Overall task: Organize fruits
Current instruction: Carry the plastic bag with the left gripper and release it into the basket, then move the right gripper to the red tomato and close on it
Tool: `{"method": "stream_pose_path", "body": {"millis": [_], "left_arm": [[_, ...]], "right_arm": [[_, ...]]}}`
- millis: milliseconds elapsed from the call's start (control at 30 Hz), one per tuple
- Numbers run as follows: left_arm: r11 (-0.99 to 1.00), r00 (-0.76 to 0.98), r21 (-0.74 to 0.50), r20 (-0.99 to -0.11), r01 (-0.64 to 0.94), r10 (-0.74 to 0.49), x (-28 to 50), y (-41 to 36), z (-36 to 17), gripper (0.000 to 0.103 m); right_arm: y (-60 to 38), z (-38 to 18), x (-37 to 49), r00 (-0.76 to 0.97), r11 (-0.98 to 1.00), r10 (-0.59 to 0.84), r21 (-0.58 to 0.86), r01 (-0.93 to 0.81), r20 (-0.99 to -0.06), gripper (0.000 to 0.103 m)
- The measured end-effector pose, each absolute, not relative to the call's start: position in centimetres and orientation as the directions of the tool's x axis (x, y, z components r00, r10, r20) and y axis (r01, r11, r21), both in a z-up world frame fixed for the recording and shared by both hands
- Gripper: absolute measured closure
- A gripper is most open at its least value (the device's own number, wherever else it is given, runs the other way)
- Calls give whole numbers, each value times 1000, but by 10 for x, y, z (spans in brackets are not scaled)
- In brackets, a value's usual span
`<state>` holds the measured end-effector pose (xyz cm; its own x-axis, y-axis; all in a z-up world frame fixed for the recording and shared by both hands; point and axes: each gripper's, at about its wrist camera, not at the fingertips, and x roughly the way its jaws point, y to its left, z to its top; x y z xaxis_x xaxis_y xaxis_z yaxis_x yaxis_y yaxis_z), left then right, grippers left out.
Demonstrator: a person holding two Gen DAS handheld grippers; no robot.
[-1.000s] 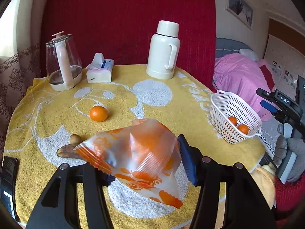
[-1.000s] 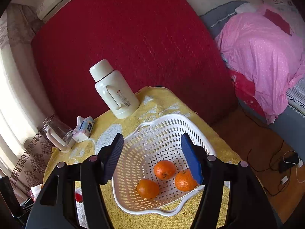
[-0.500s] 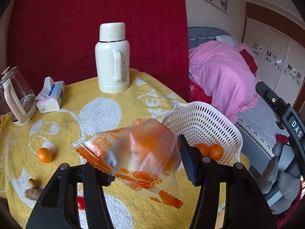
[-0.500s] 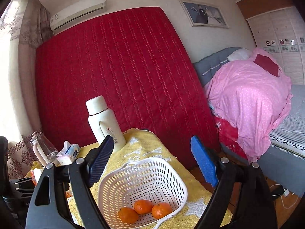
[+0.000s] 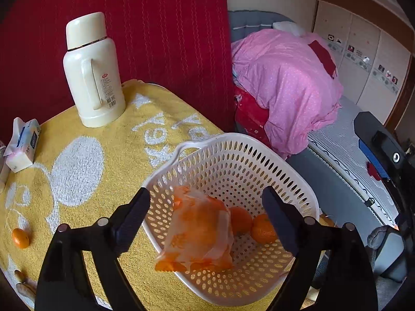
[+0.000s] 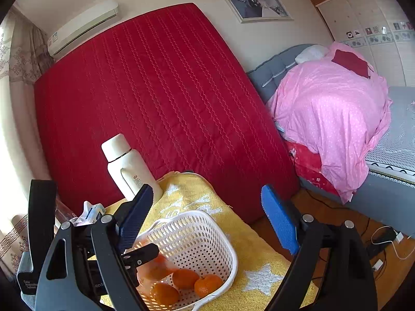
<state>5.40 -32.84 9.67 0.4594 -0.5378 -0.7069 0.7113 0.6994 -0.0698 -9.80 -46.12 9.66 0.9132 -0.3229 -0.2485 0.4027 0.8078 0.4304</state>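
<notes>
A white perforated basket [image 5: 293,181] stands at the table's right edge, also in the right wrist view [image 6: 220,235]. An orange-printed plastic bag [image 5: 199,230] lies in it, free of my fingers, beside two oranges [image 5: 262,228]. My left gripper [image 5: 205,220] is open, its jaws wide apart either side of the bag above the basket. My right gripper [image 6: 205,217] is open and empty, held back from the basket, where three oranges [image 6: 186,280] show. One loose orange [image 5: 20,237] lies on the yellow cloth at the left.
A white thermos [image 5: 90,70] and a tissue pack [image 5: 22,143] stand at the back of the table. Small brown objects [image 5: 22,282] lie at the front left. A red mattress [image 6: 155,90] leans behind; a bed with pink bedding [image 5: 293,83] is at the right.
My left gripper moved right over the basket, opened and let go of the bag, which now lies in the basket. My right gripper drew back and tilted up.
</notes>
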Motion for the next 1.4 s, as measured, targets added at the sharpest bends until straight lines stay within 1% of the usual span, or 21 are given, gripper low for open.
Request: {"method": "stream_pose_path", "body": {"millis": [133, 367, 433, 533, 667, 733, 867, 1000, 1133, 1333, 1400], "left_arm": [[727, 495, -60, -694, 684, -523, 61, -313, 100, 16], [768, 524, -57, -699, 638, -487, 66, -291, 97, 16], [775, 537, -44, -697, 631, -476, 64, -285, 97, 16], [783, 563, -9, -690, 622, -456, 59, -277, 96, 16], [797, 607, 17, -658, 604, -446, 52, -259, 103, 15], [808, 623, 7, -641, 589, -449, 50, -246, 106, 14], [836, 632, -57, -626, 546, -456, 50, -213, 108, 13], [873, 666, -83, -613, 481, -425, 49, -177, 111, 13], [913, 720, -69, -593, 403, -362, 48, -141, 116, 13], [955, 784, -31, -564, 295, -260, 41, -89, 118, 12], [963, 792, -42, -559, 267, -244, 38, -72, 118, 12]], "right_arm": [[-464, 91, -95, 911, 802, -320, 438, 406, -260, 16], [-460, 87, -93, 907, 798, -325, 438, 414, -267, 16], [-460, 87, -93, 907, 799, -324, 437, 414, -268, 12], [-457, 85, -93, 906, 802, -326, 429, 416, -269, 12], [-453, 84, -92, 906, 807, -324, 420, 414, -271, 12], [-450, 84, -91, 908, 812, -315, 417, 409, -277, 12], [-441, 86, -88, 914, 827, -286, 408, 387, -288, 12], [-425, 88, -81, 932, 862, -181, 405, 304, -315, 12], [-399, 86, -72, 930, 894, 18, 421, 150, -368, 12], [-339, 79, -73, 863, 915, 263, 396, -80, -432, 12], [-316, 74, -74, 820, 908, 338, 388, -156, -461, 12]]}}
